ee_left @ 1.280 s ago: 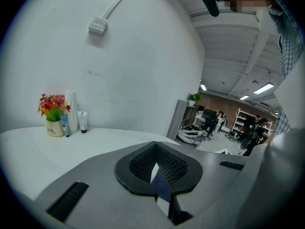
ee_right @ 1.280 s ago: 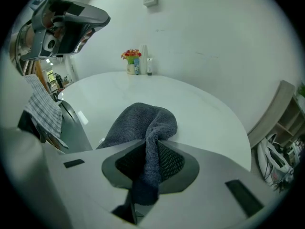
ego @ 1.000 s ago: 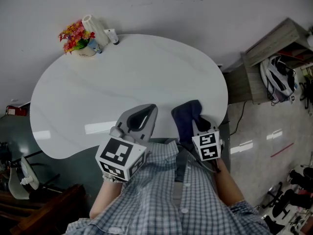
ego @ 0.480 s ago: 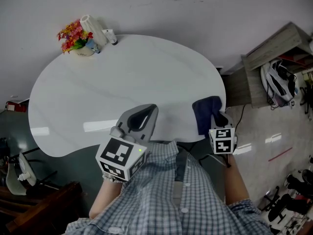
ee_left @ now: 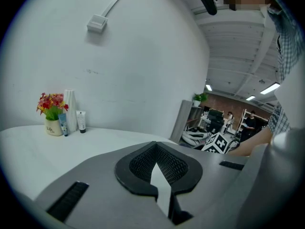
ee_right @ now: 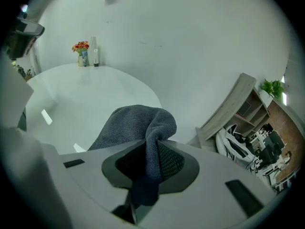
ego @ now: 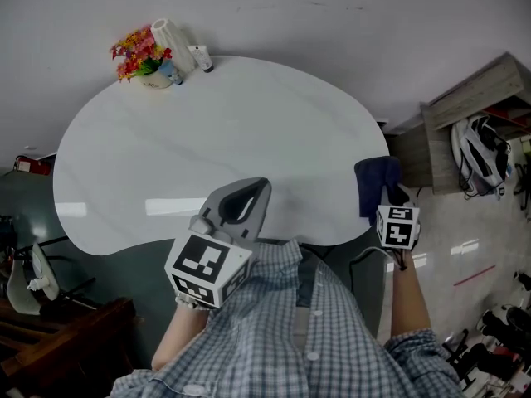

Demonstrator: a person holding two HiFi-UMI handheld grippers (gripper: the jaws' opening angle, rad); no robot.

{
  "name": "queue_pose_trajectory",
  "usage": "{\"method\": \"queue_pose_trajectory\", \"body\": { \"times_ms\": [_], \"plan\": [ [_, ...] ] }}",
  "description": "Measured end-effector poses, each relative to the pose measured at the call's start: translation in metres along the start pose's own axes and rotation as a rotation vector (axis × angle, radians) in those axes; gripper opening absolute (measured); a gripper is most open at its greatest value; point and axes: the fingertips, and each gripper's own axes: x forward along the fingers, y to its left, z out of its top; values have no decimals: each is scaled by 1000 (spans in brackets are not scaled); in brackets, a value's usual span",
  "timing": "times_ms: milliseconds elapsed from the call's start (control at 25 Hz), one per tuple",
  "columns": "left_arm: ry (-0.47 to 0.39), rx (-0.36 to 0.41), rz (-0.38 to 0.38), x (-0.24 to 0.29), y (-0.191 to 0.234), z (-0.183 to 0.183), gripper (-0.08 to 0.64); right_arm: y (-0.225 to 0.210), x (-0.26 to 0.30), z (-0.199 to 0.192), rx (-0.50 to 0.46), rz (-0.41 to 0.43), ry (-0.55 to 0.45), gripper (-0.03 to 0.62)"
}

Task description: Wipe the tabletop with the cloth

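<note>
White tabletop (ego: 207, 139): pot (ego: 154, 80) holds flowers (ego: 137, 53) (far edge); right hand-held gripper (ee_right: 151, 147) pinches cloth (ee_right: 136, 123); left hand-held gripper (ego: 254, 191) closed.

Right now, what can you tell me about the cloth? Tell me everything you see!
The cloth is dark blue-grey and looks soft and fuzzy, like a towel. It is bunched into a hump, with one fold pinched in the jaws of the right gripper. The rest spreads forward and seems to rest on the white table, near its right edge.
</note>
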Motion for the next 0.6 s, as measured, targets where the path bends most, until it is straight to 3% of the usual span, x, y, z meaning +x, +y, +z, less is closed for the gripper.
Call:
{"method": "queue_pose_trajectory", "body": {
  "times_ms": [440,600],
  "plan": [
    [-6,-19,41,-20,21,-3,6,8,4,8,28,-33,5,64],
    [-10,-22,54,-29,30,-4,6,31,4,21,-39,-22,1,64]
  ]
}}
